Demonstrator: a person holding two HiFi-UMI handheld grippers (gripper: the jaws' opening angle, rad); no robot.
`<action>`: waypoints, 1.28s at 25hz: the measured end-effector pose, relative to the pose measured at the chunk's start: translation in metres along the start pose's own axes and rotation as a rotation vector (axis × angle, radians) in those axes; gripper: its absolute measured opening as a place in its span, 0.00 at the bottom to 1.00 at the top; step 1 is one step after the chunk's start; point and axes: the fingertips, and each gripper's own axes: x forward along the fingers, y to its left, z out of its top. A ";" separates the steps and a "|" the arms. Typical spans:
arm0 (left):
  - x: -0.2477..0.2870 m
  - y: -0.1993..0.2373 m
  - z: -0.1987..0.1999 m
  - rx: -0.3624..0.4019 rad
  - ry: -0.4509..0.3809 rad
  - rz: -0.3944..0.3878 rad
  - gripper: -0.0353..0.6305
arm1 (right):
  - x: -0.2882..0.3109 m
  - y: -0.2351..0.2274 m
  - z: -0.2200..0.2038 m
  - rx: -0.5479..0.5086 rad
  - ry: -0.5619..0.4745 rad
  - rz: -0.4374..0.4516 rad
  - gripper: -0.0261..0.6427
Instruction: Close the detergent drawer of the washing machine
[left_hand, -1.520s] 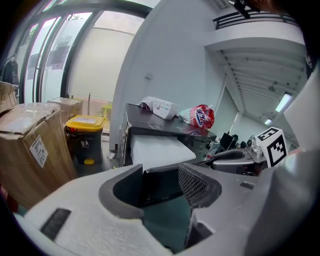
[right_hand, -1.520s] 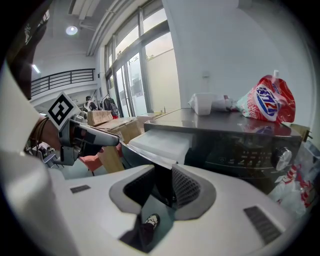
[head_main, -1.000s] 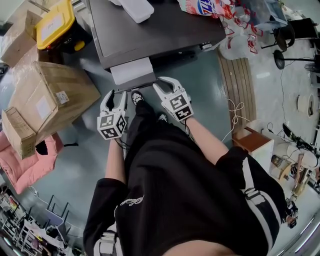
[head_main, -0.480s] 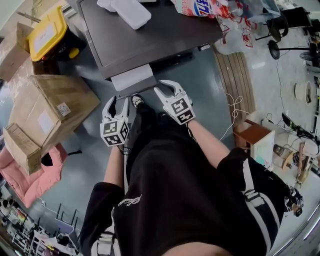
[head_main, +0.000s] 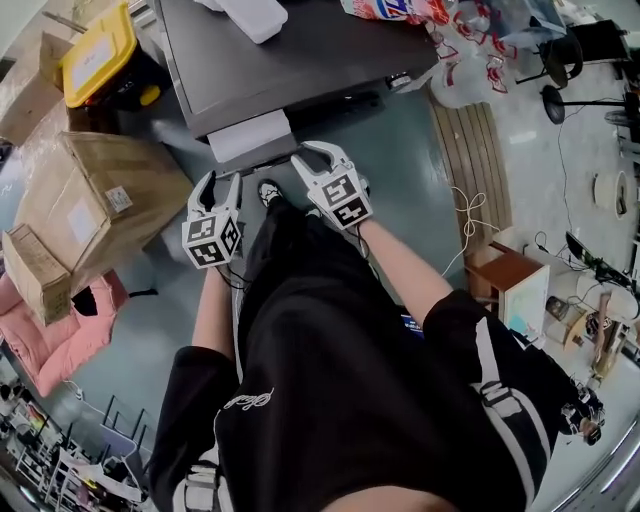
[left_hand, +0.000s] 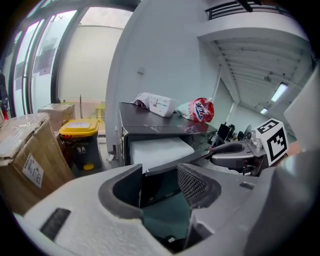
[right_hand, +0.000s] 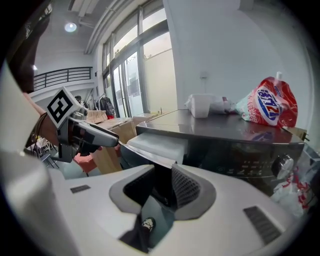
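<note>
Detergent drawer (head_main: 248, 133), a white plastic tray with a flat dark front panel (head_main: 258, 156), is sticking out of the upper left front of the dark grey, box-shaped metal washing machine (head_main: 300, 60), just ahead of the person's legs.

By my judgement the biggest risk is lying in the machine's slot. If the push is landing harder on one end of the panel than the other, the tray may be skewing and jamming partway. A smaller risk is sitting at the panel itself. Its thin edge is offering little to bear on, so a tip may be sliding off, or getting nipped against the machine's face as the gap is shutting.

Both tongs are standing open, the left tongs (head_main: 221, 180) at the panel's left end and the right tongs (head_main: 318, 155) at its right end. Each is showing the panel's end in its gap, and no pad appears to be pressing on it.

The drawer's long axis is running level, from the machine's front out toward the person, with the dark panel facing the person.
</note>
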 end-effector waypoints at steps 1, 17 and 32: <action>-0.001 0.000 -0.001 0.002 -0.003 0.001 0.38 | 0.000 0.001 -0.001 0.005 -0.006 0.000 0.21; -0.001 0.000 0.000 0.005 -0.002 0.007 0.38 | -0.002 0.001 -0.001 0.055 -0.047 -0.027 0.21; 0.008 0.010 0.009 0.010 0.012 -0.012 0.38 | 0.010 -0.006 0.007 0.070 -0.046 -0.046 0.21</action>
